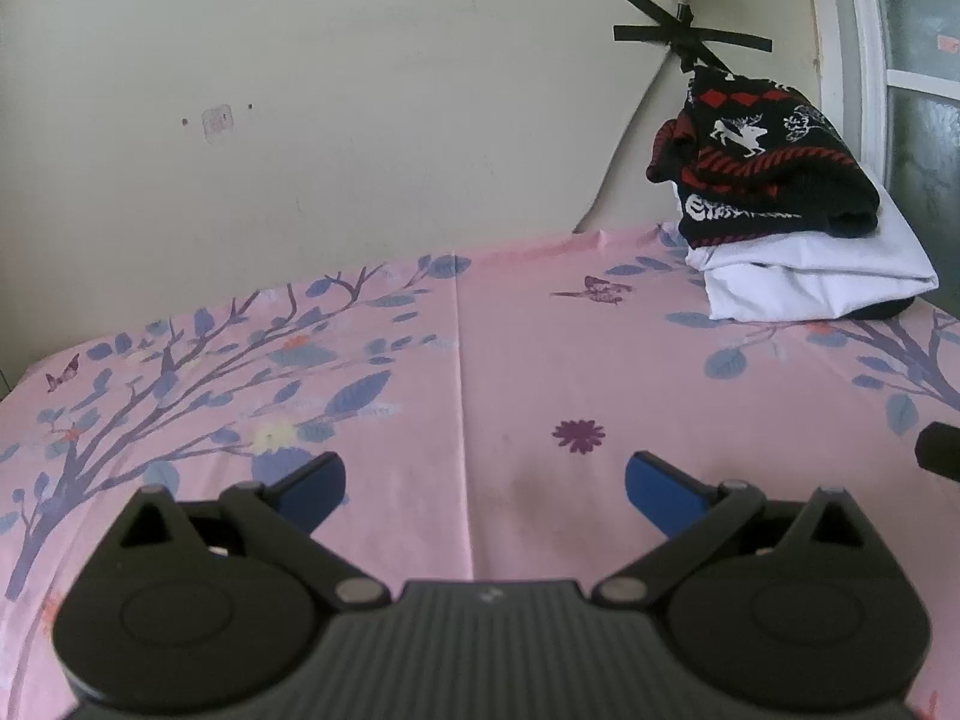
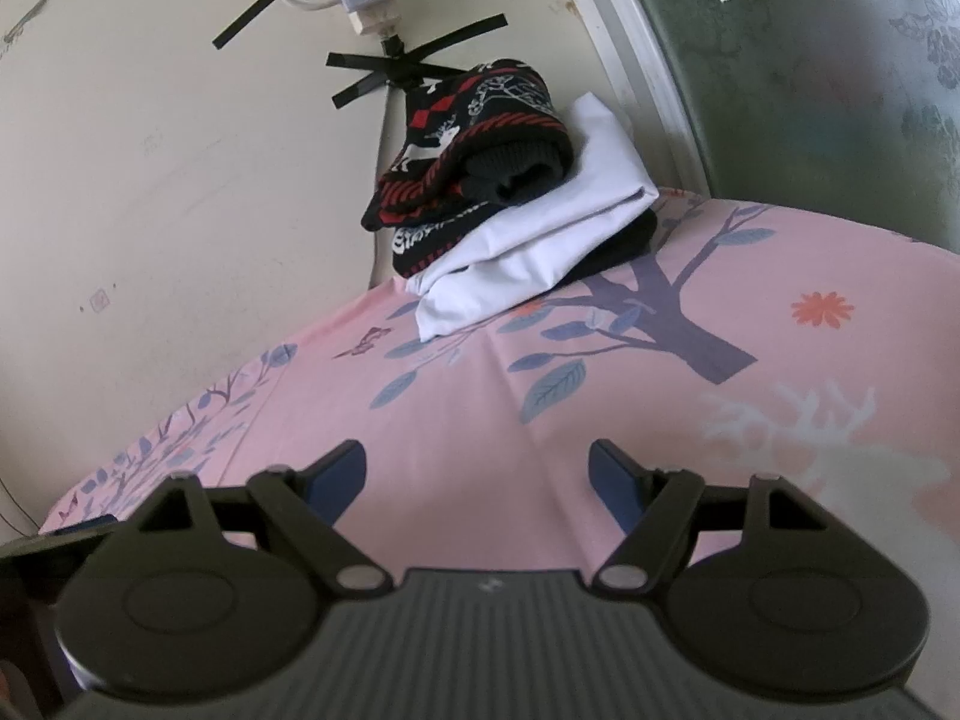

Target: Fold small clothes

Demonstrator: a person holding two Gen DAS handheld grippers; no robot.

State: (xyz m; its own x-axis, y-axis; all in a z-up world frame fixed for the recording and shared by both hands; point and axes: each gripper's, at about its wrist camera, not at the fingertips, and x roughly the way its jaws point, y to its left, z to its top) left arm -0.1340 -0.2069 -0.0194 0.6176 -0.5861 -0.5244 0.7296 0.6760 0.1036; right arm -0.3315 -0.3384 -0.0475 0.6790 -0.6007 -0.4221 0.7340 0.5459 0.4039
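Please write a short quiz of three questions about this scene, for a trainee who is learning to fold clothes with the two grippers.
1. True or false: the sweater lies on top of the white garment.
2. Which best describes the left gripper? A) shut on cloth B) open, holding nothing C) hidden
3. Fill in: the pile sits at the far corner of the pink ____, near the wall.

Key: 1 true; 2 B; 3 sheet. The right gripper is open and holds nothing too.
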